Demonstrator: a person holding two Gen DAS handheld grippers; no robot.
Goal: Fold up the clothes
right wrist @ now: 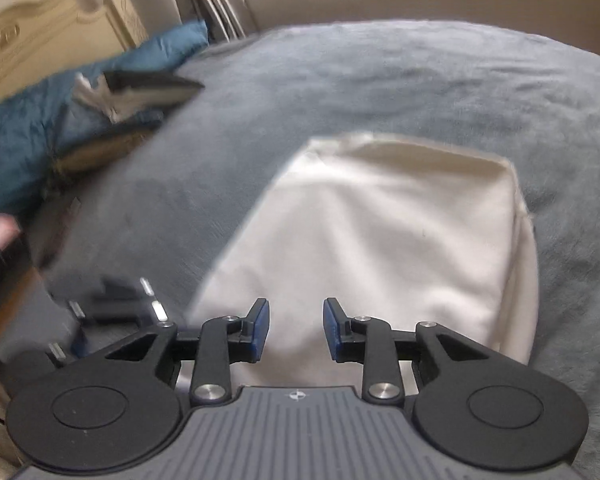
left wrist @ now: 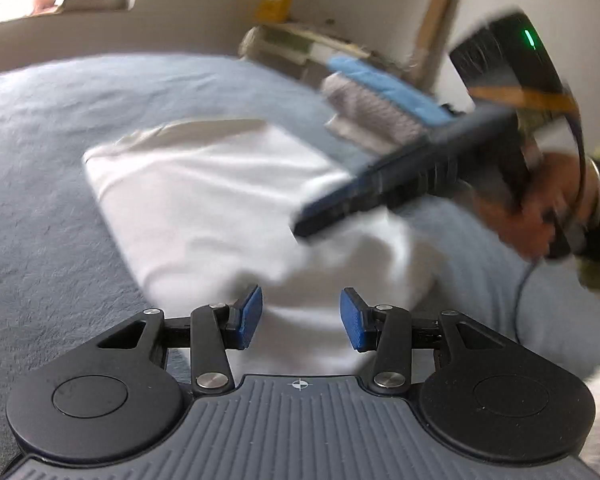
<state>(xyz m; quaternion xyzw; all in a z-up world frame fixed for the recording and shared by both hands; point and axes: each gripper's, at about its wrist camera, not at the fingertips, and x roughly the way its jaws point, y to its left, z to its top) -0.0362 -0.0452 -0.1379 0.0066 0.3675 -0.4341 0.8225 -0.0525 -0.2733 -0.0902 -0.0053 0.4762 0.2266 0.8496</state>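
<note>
The left gripper (left wrist: 301,317) hangs open at the near end of the white garment (left wrist: 204,200); the right gripper (right wrist: 296,330), empty too, is above its middle.

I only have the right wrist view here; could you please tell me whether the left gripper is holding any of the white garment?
Observer: No. In the left wrist view the left gripper has its jaws open over the near edge of the white garment, with no cloth pinched.
Operator: Thank you. Is anything lying beyond the garment on that side?
Observer: Yes, a small stack of folded clothes, a blue piece and a grey one, sits on the bed cover.
</note>
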